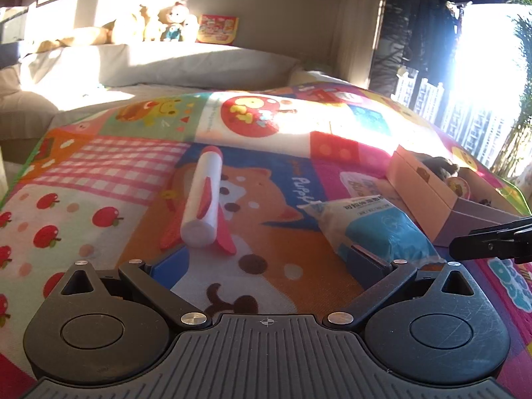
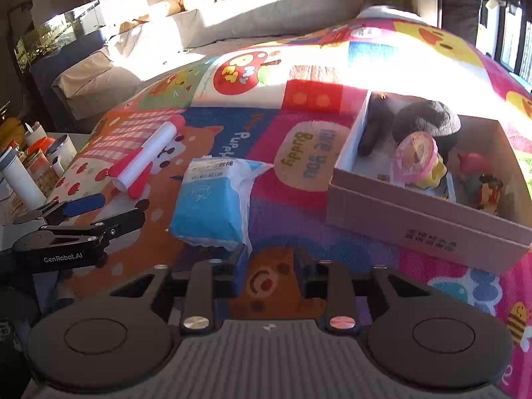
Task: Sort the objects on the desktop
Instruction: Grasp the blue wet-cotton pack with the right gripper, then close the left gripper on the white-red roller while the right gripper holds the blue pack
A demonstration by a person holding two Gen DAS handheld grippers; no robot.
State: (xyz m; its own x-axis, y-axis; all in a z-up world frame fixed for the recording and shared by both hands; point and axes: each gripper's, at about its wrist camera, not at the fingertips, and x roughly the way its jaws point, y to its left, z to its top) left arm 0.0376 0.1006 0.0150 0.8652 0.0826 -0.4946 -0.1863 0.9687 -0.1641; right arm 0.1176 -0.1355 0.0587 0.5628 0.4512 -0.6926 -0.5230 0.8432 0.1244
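Play mat (image 1: 109,163) with patchwork cartoon prints (apples, pink gingham, a dog panel lettered "Puppy", a bubble reading "Buddy") covers the work surface; low sun washes out its far half. Grey sofa (image 1: 186,63) behind carries plush dolls (image 1: 173,21); framed pictures hang above. Toy rocket (image 1: 202,199), white body with red nose and fins, lies flat on the dog panel. Blue-and-white tissue pack (image 2: 212,196) with Chinese print lies just right of it, apart. Pink cardboard box (image 2: 429,222) further right holds a dark plush, a pink-lidded cup and small toys. Left gripper (image 1: 266,259) spread wide, empty, low over the mat near the rocket's tail; "GenRobot.AI" legible on its side. Right gripper (image 2: 271,266) part open, empty, just before the tissue pack
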